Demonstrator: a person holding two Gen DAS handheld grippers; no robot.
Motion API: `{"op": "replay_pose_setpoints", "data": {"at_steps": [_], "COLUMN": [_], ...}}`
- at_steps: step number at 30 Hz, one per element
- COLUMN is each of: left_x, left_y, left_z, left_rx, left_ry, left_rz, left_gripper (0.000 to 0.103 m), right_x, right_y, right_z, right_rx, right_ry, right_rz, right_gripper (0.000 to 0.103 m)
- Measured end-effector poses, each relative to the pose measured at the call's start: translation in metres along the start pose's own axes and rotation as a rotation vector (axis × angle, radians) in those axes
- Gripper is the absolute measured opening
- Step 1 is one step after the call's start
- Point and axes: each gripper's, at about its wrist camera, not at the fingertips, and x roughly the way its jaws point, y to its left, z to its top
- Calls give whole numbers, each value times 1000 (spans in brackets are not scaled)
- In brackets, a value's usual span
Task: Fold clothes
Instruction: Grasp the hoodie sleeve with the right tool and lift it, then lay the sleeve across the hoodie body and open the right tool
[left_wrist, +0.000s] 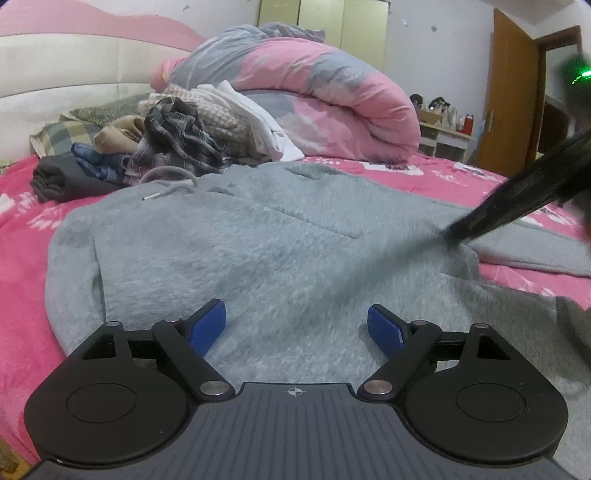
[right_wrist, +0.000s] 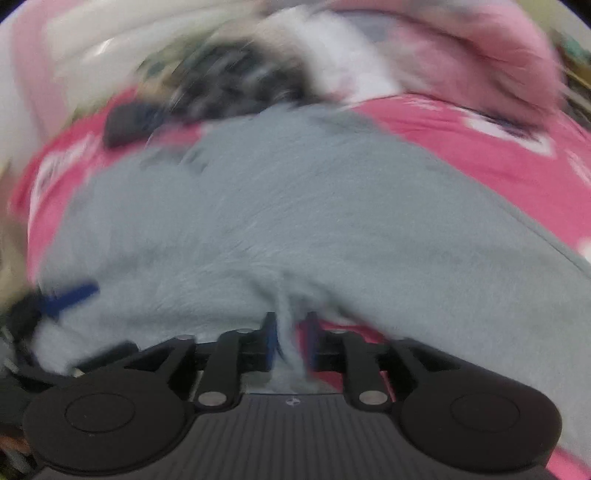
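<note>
Centrally on the bed (left_wrist: 22, 236), a grey hoodie (left_wrist: 258, 251) is spread over the pink sheet, its fleecy surface facing up and its drawstring (left_wrist: 173, 184) curled toward the head end. The left gripper (left_wrist: 296, 325) is held low over the near part of the hoodie, its jaws set wide apart with nothing between the blue pads (left_wrist: 208, 325); only fabric is seen beneath them. The right gripper (right_wrist: 291, 332) is shown in its own blurred view with the jaws drawn close together, and a pinched ridge of grey hoodie cloth is gripped between them at the garment's near edge, toward the right side of the bed. In the left view that gripper is seen only as a dark smeared bar (left_wrist: 517, 192) reaching down onto the hoodie's right side, beside a sleeve (left_wrist: 535, 254) lying out over the sheet. Behind the hoodie, toward the headboard (left_wrist: 55, 85), a heap of mixed clothes (left_wrist: 177, 144) is piled, with a dark folded item (left_wrist: 62, 177) at its left end. A rolled pink and grey quilt (left_wrist: 314, 99) is laid across the far side of the bed, just beyond the heap.
</note>
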Motion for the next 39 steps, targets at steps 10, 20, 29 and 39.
{"op": "replay_pose_setpoints", "data": {"at_steps": [10,20,29,39], "left_x": [-30,-20,-5,-5], "left_y": [-10,-117,-136,-150], "left_z": [-1,-5,-16,-13], "left_rx": [-22,207,265,219], "left_ry": [-24,51,134,173], "left_rz": [-31,-206,-134,-43], "left_gripper": [86,88,97,101], "right_x": [-221,-295,-316,-304], "right_y": [-99,-101,-91,-99], "right_z": [-151,-295,-374,-393], "right_rx": [545,720,897,903], "right_ry": [-242,-275,-295,-487], "right_rz": [-106,-465,-444,-374], "right_gripper": [44,45,55,44]}}
